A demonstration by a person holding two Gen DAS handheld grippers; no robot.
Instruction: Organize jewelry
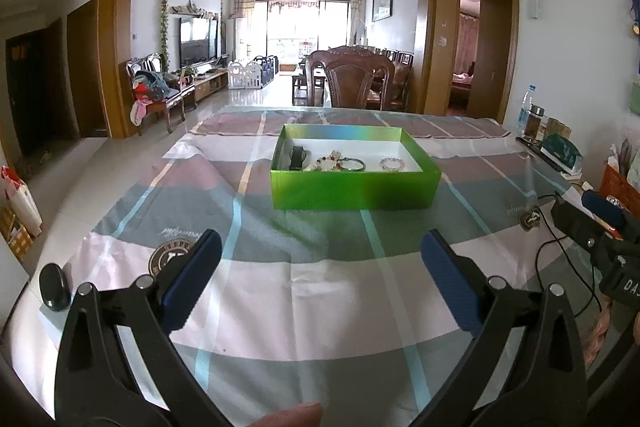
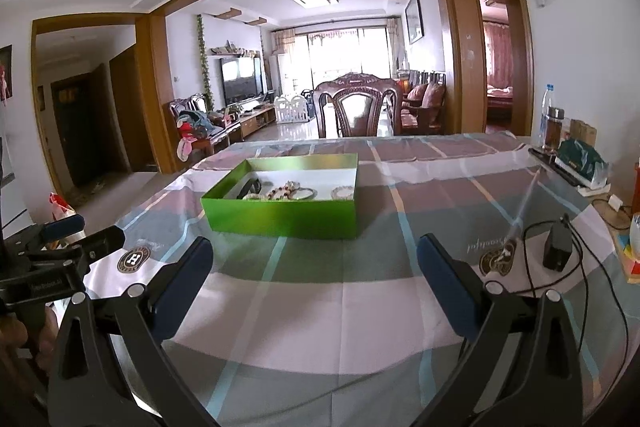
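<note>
A green box (image 1: pixel 352 189) stands on the checked tablecloth, also the green box (image 2: pixel 280 217) in the right wrist view. Inside lie a black watch (image 1: pixel 297 157), a beaded bracelet (image 1: pixel 328 161), a metal bangle (image 1: pixel 353 163) and a pale bead bracelet (image 1: pixel 392 163). The same pieces show in the right wrist view: watch (image 2: pixel 250 187), bangle (image 2: pixel 304 193), pale bracelet (image 2: pixel 343 192). My left gripper (image 1: pixel 320 251) is open, well short of the box, nothing between its blue pads. My right gripper (image 2: pixel 314 257) is open too, just short of the box, empty.
A dark oval case (image 1: pixel 55 291) lies at the table's left edge. A black adapter (image 2: pixel 557 249) with cables sits at right. Bottles (image 2: pixel 550 121), a green packet (image 2: pixel 580 157) and an orange crate (image 1: pixel 620 183) line the right side. A wooden chair (image 1: pixel 356 77) stands beyond.
</note>
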